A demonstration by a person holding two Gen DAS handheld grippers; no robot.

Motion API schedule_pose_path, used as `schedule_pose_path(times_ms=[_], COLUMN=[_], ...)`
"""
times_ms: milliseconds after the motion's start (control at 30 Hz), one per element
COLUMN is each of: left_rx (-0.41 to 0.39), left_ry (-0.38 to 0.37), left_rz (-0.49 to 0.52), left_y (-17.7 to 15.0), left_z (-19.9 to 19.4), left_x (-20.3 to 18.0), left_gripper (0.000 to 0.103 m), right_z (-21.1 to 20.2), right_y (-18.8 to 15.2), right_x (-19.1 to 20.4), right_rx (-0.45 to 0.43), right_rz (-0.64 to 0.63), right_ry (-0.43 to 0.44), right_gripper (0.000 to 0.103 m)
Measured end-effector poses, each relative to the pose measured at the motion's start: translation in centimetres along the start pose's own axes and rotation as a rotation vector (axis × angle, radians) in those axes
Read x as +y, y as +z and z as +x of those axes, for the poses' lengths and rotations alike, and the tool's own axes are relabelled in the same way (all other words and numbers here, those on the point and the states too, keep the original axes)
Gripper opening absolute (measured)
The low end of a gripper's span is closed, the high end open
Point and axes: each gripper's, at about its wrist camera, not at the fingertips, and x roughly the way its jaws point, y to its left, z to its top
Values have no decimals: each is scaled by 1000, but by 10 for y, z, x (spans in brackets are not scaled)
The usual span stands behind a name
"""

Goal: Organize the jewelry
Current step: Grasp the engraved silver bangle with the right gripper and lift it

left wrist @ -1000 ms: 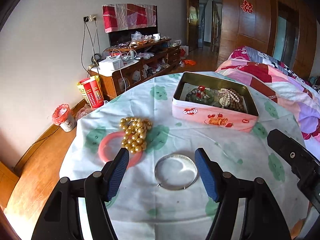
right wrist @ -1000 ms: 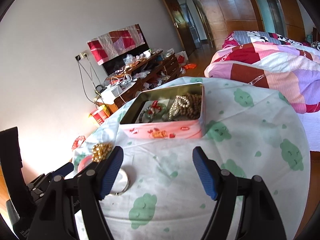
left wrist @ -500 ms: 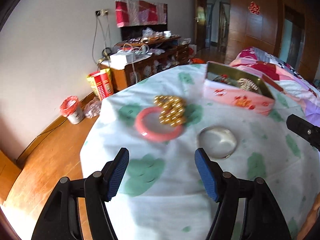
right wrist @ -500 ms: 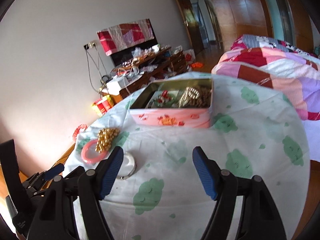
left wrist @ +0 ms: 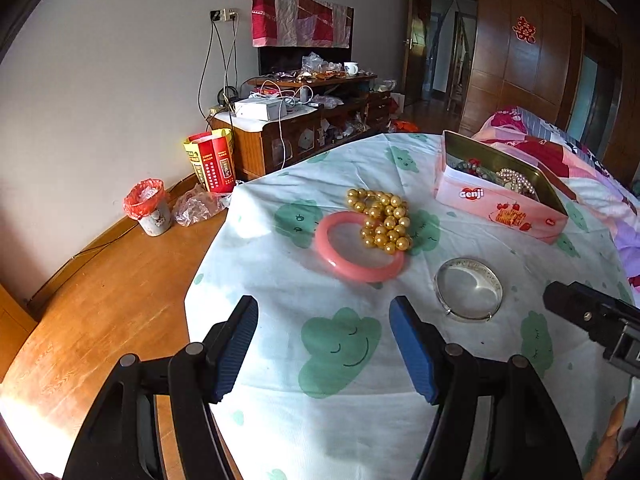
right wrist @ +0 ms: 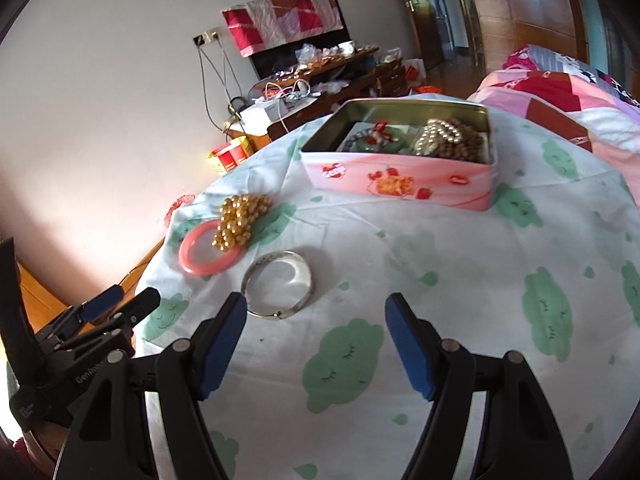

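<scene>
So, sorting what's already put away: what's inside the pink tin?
The pink tin holds a green bead piece with red bits, a pale pearl strand and darker brown beads. Whatever lies beneath them, and behind the near wall, is hidden.

Glossy metal bangle point(right wrist: 279, 289) on matt cloth point(right wrist: 440, 264) (tin point(right wrist: 400, 184) shiny inside).

Both grippers point(left wrist: 323, 346) point(right wrist: 315, 342): blk frames, blue ribbed pads.

Gold bead strand point(left wrist: 382, 218) overlaps pink bangle point(left wrist: 357, 247); silver bangle point(left wrist: 468, 289) flat beside; open tin point(left wrist: 498, 199) behind
</scene>
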Motion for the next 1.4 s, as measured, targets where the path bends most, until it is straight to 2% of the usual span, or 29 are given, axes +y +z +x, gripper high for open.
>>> schedule_pose_path(times_ms=[300,500,600,733,833,867,900,1100,1267,1400], left_rx=[11,13,12,0,-4,-3,-2,9,7,50], left_ry=[-7,2,2,-39,-67,-78,-89,-165,-205,-230], left_rz=[33,-11,-31,-20,-5,-2,-2,-26,-1,-32], left_y=[-1,4,8,16,23,25,27,39,54,63], left_z=[7,13,15,17,22,23,25,37,52,77], left_x=[2,17,23,23,16,14,12,0,-17,-27], left_gripper=[69,69,69,69,69,69,69,69,68,68], right_z=[30,62,75,85,86,86,85,79,59,48], right_y=[7,14,15,12,10,9,9,11,26,38], right_x=[18,36,48,56,60,60,59,50,29,11], right_rx=[53,137,162,186,193,194,193,182,58,1], right_rz=[-71,-118,-172,-223,-260,-269,-283,-301,-212,-130], right_ry=[-7,14,-9,-66,-89,-93,-110,-108,-136,-144], right_gripper=[77,80,84,86,85,82,72,72,72,72])
